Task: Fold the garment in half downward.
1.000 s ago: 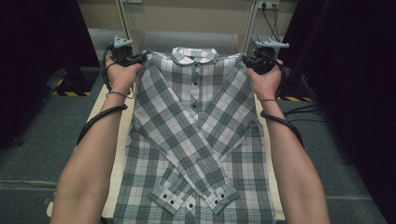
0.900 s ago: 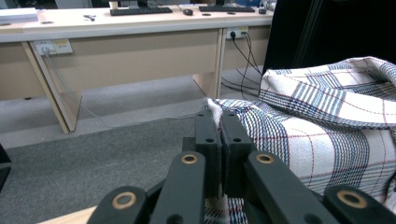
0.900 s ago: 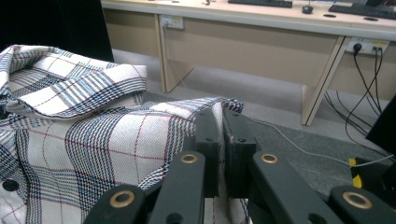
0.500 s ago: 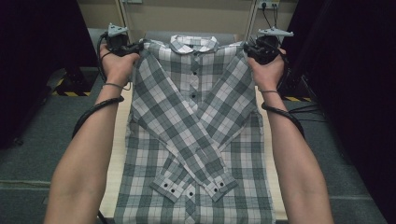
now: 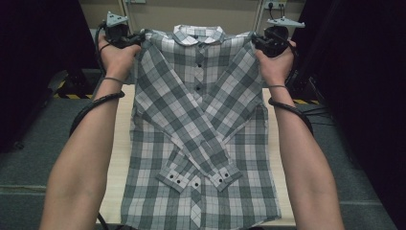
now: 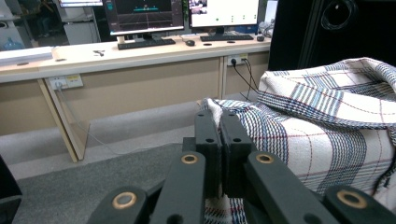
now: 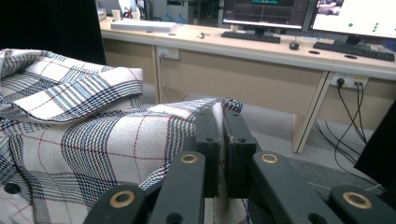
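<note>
Both shoulders have risen since a second ago: my left claw (image 5: 135,38) and right claw (image 5: 257,42) each clench a shirt (image 5: 201,124) shoulder, so it hangs between them, hem on the counter (image 5: 119,143), sleeves crossed for folding.

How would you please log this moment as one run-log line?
left gripper: shut on plaid shirt shoulder | right gripper: shut on other shoulder | shirt: sleeves crossed, hem on table
</note>
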Demonstrator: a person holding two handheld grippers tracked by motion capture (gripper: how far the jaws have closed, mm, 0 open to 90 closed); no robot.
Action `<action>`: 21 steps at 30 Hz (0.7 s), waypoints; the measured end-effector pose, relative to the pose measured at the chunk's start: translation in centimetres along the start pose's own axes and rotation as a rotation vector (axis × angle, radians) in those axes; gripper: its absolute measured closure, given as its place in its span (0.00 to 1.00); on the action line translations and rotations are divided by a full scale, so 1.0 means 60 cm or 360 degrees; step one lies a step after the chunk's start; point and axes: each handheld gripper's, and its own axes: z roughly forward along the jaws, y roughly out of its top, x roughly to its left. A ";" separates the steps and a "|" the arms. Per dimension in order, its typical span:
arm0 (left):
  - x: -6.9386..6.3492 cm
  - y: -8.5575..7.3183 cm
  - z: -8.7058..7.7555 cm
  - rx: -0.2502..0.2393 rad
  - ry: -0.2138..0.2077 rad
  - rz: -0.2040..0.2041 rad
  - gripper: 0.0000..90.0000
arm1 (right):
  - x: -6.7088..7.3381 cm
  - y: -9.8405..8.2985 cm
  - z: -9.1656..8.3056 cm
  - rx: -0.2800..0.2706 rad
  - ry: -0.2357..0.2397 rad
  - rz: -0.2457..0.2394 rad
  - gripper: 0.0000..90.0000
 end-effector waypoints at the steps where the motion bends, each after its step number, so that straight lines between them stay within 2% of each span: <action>1: 0.000 0.004 -0.001 -0.0008 0.0000 0.0001 0.97 | 0.000 0.003 -0.001 -0.0006 0.0001 0.0002 0.97; 11: -0.004 0.027 -0.005 -0.0048 0.0009 0.0022 0.97 | -0.001 0.034 -0.012 -0.0047 -0.0011 -0.0009 0.97; 21: -0.005 0.045 -0.008 -0.0069 0.0012 0.0030 0.97 | -0.004 0.051 -0.018 -0.0071 -0.0018 -0.0010 0.97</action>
